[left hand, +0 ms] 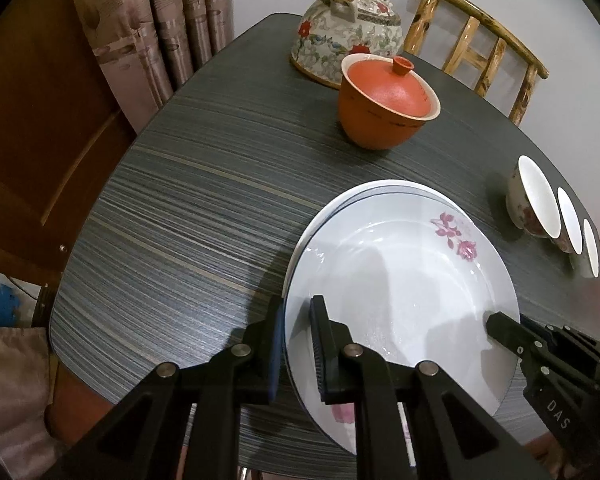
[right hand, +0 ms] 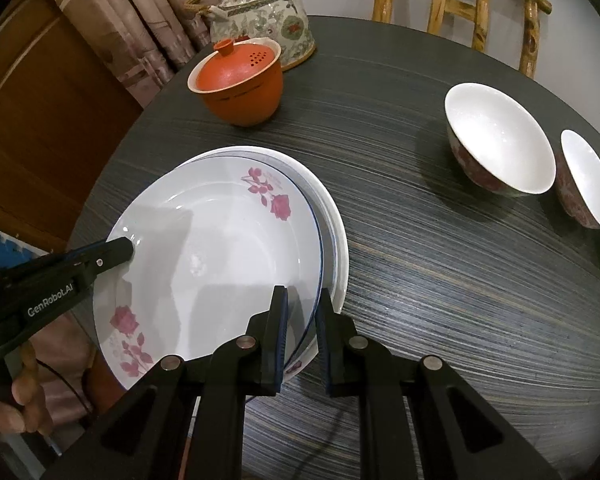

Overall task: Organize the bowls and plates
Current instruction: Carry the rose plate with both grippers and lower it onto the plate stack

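Plate [left hand: 404,280] with roses sits on top of the plate stack on the desk [left hand: 188,216]. I've got my left tool [left hand: 296,344] and right tool [right hand: 302,320] clamped on its opposite rims, so it stays level, probably for seating it squarely. Bowls [right hand: 500,144] wait well apart. Right tool reads "DAS", left reads "GenRobot.AI".

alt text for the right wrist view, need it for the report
Two black grippers, the right gripper and the left gripper, clamp opposite rims of a white rose-patterned plate over a stack of plates on a dark striped table. Behind are an orange lidded cup and floral teapot; two white-lined bowls stand to the right.
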### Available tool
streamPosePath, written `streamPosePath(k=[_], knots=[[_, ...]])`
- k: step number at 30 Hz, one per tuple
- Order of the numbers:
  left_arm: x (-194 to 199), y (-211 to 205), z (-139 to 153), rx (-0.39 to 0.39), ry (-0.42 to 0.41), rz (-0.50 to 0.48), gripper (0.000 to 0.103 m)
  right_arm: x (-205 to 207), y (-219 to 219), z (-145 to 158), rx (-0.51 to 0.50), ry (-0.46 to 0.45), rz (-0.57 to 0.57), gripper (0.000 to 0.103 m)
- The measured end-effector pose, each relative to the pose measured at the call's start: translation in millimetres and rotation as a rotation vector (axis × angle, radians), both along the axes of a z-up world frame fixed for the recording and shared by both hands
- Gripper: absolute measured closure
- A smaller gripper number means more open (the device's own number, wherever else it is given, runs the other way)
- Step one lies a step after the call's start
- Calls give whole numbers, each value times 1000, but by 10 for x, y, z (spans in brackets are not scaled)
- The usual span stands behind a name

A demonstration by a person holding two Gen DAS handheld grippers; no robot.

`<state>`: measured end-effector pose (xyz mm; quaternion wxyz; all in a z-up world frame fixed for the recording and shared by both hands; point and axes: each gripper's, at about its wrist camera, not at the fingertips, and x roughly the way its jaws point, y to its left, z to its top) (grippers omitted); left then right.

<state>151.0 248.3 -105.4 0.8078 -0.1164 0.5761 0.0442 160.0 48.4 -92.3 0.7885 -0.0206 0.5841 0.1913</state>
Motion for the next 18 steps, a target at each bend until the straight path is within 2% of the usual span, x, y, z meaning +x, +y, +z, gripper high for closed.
streamPosePath(k=[18], knots=[[41, -11, -7, 14, 12, 7, 89, -10, 36, -3, -3, -4, 6, 84]])
